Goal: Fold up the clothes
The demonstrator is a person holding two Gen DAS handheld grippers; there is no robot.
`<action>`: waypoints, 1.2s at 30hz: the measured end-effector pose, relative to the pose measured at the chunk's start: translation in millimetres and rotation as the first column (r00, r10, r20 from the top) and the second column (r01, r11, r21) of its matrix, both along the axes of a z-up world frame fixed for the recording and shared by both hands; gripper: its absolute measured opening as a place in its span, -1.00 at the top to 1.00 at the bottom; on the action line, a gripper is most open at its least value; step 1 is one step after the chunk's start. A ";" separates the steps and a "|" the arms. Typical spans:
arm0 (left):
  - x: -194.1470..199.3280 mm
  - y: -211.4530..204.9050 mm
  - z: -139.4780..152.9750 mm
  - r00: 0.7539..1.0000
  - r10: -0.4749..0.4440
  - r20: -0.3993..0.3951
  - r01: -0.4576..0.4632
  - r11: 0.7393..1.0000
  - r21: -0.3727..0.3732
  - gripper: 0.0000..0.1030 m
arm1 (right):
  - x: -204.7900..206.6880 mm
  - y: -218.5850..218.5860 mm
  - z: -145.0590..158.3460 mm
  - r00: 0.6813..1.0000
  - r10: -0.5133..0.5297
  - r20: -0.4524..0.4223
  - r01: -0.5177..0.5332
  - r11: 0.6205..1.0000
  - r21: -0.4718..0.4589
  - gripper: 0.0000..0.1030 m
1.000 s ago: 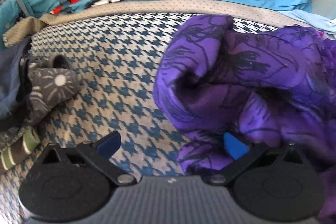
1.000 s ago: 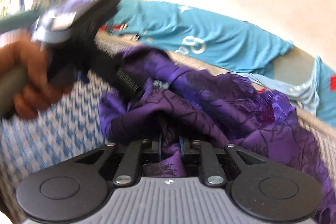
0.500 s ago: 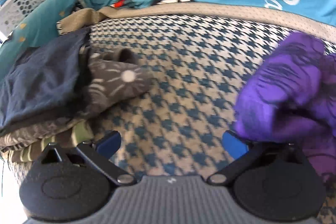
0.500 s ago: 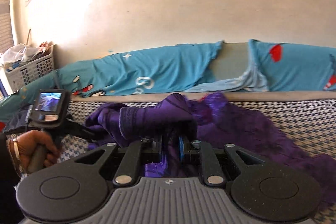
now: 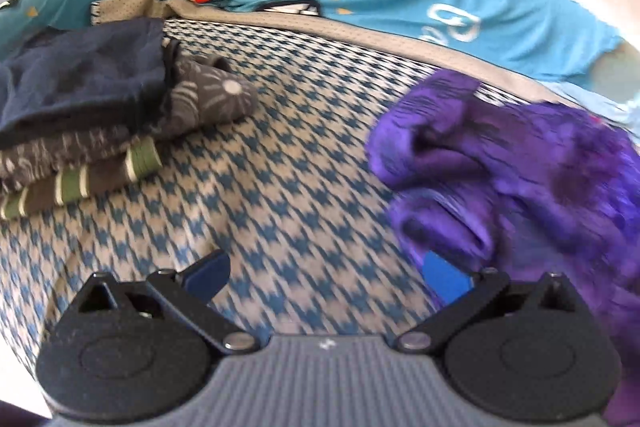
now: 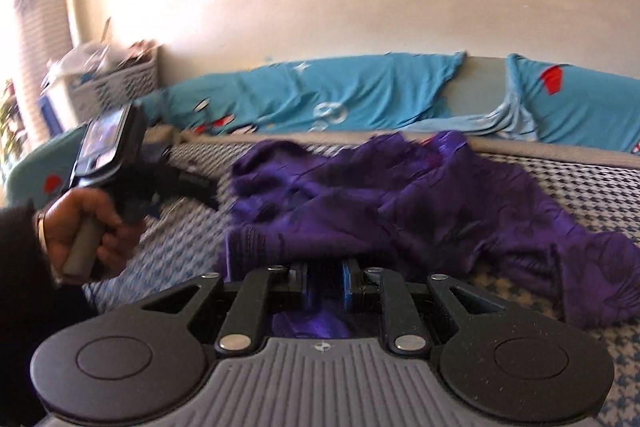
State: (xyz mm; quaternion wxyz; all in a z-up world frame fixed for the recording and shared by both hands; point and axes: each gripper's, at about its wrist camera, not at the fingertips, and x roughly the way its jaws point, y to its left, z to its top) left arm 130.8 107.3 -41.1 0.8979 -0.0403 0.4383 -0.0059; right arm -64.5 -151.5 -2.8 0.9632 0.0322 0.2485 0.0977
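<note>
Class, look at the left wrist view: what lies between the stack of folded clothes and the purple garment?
Only bare houndstooth bedcover separates the folded stack from the purple garment; the left wrist view shows it.

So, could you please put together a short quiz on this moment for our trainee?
1. True or false: the left gripper is shut on the purple garment.
2. The stack of folded clothes lies: A) on the purple garment; B) on the houndstooth bed cover; C) in the left gripper.
3. What colour is the piece on top of the stack?

Key:
1. False. Its jaws stand wide apart with nothing between the pads; the garment is bunched beside one finger.
2. B, apart from the purple garment.
3. Dark blue: a navy garment.
</note>
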 end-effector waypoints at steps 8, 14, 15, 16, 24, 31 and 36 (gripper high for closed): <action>-34.4 -34.2 -7.9 0.982 -0.186 0.025 0.187 0.982 -0.013 -1.00 | -13.4 -1.9 -6.7 0.999 -0.045 -0.014 0.045 0.999 0.021 0.22; -50.9 -66.7 -24.2 0.958 -0.285 0.020 0.284 0.958 0.044 -1.00 | -2.8 -21.3 -13.4 0.984 -0.161 -0.070 0.167 0.982 0.088 0.21; -53.0 -70.4 -25.7 0.955 -0.297 0.026 0.295 0.954 0.059 -1.00 | -1.1 -24.6 -14.5 0.980 -0.181 -0.077 0.188 0.978 0.095 0.20; -54.4 -73.4 -26.2 0.952 -0.306 0.035 0.303 0.950 0.073 -1.00 | 0.5 -28.8 -15.7 0.975 -0.204 -0.086 0.213 0.972 0.104 0.20; -50.6 -73.0 -22.7 0.953 -0.295 0.068 0.293 0.955 0.044 -1.00 | 17.2 -62.2 -20.8 0.930 -0.337 -0.146 0.359 0.919 0.166 0.15; -37.9 -74.7 -21.5 0.955 -0.289 0.070 0.289 0.957 0.012 -1.00 | 47.7 -91.6 -9.3 0.909 -0.395 -0.128 0.412 0.900 0.145 0.08; -25.5 -87.8 -24.8 0.948 -0.314 0.055 0.314 0.949 0.012 -1.00 | 74.5 -114.2 -1.1 0.906 -0.408 -0.108 0.419 0.901 0.111 0.06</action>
